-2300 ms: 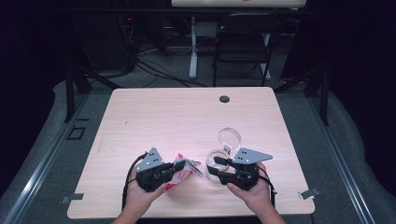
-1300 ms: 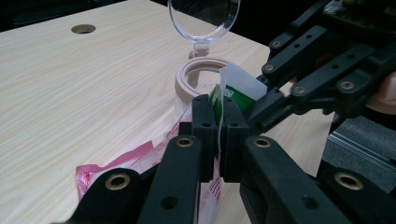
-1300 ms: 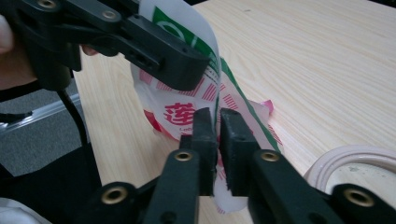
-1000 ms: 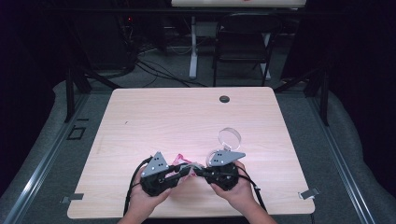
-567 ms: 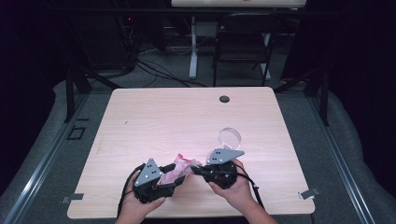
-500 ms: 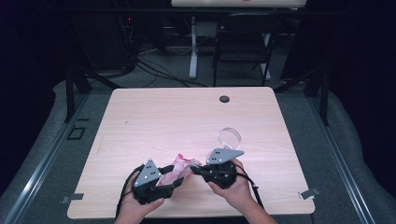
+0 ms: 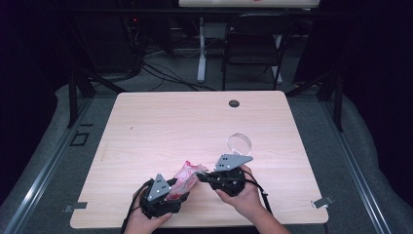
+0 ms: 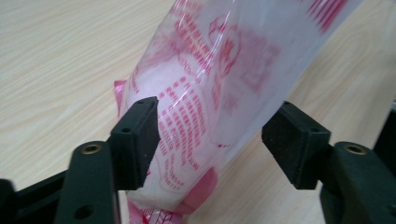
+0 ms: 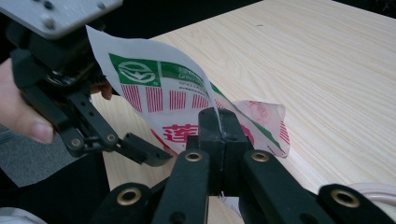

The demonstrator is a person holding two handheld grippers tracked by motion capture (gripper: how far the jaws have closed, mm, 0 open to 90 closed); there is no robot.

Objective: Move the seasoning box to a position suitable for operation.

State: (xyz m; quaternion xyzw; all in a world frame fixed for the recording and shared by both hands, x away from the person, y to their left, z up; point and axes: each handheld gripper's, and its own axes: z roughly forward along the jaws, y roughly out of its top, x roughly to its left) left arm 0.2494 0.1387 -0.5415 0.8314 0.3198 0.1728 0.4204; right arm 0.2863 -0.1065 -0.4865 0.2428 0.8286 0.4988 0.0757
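Printed pink-and-white plastic bag (image 7: 187,176), crinkly, with something white and powdery-looking inside, held up off the table (image 7: 160,122) near its front edge, right between the two grippers. Long axis running roughly from the left gripper (image 7: 168,192) up and across toward the right gripper (image 7: 207,176), so basically strung between both hands and tilted, not lying flat.

From the left gripper view: bag body (image 8: 219,93) passing straight through the gap between the jaws, leaning up and to the right. Jaws well apart here. Left pad (image 8: 140,135) touching or nearly touching the film, right pad (image 8: 294,140) clear of it with bare wood visible in between. So open around the bag, not pinching it. Hard to say if that one pad contact carries any weight.

From the right gripper view: jaws pressed together on a thin edge of the bag (image 9: 187,93), the film rising out from between the tips (image 9: 218,126). Clamped for sure. Left gripper also visible farther off there (image 9: 140,149), jaws spread.

Probably a regrip or a pull-open coming, with the right side doing all the holding for now. Closing the left would land on the fat middle of the bag, across its width.

Also on the table: a clear round thing (image 7: 239,143) just behind the right gripper, looks like a ring or lid, can't tell which. Well apart from the bag.
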